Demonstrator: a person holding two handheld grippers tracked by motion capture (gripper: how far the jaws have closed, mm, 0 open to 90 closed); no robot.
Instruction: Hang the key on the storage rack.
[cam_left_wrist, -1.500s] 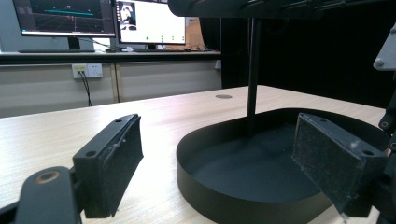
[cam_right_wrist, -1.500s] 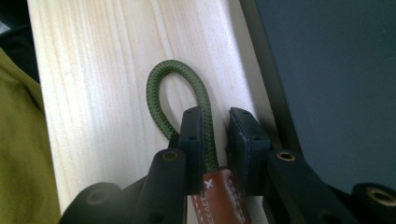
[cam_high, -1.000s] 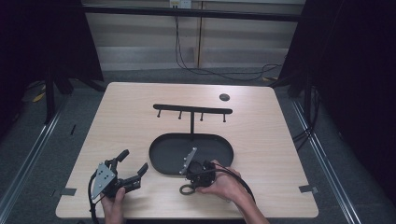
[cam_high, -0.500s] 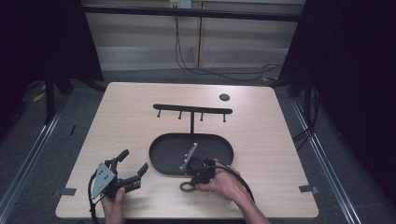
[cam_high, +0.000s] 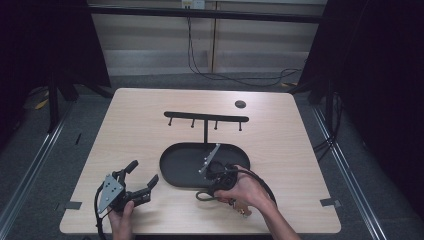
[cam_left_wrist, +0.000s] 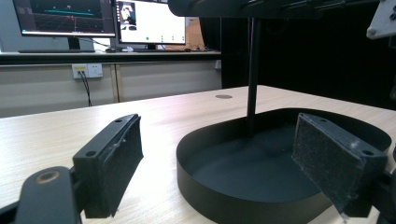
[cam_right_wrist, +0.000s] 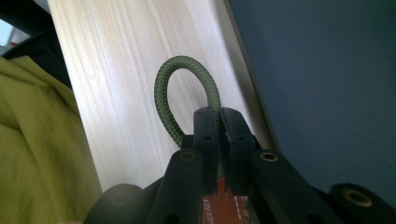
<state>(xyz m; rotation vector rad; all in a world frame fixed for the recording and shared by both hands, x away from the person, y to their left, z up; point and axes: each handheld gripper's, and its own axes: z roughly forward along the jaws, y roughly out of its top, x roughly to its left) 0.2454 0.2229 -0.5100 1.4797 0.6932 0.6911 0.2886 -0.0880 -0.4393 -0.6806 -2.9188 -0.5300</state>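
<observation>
Right gripper (cam_right_wrist: 218, 122): jaws clamped tight on a green braided cord loop (cam_right_wrist: 173, 88), with something orange-red hanging under the pads
Loop spot: near the table's (cam_high: 150, 115) front edge, just in front of the black oval tray (cam_high: 175, 167)
Left gripper (cam_high: 141, 178): jaws spread wide, nothing between them, by the front-left corner
Hook rack (cam_high: 206, 117): its post stands in the tray, mid-table
</observation>
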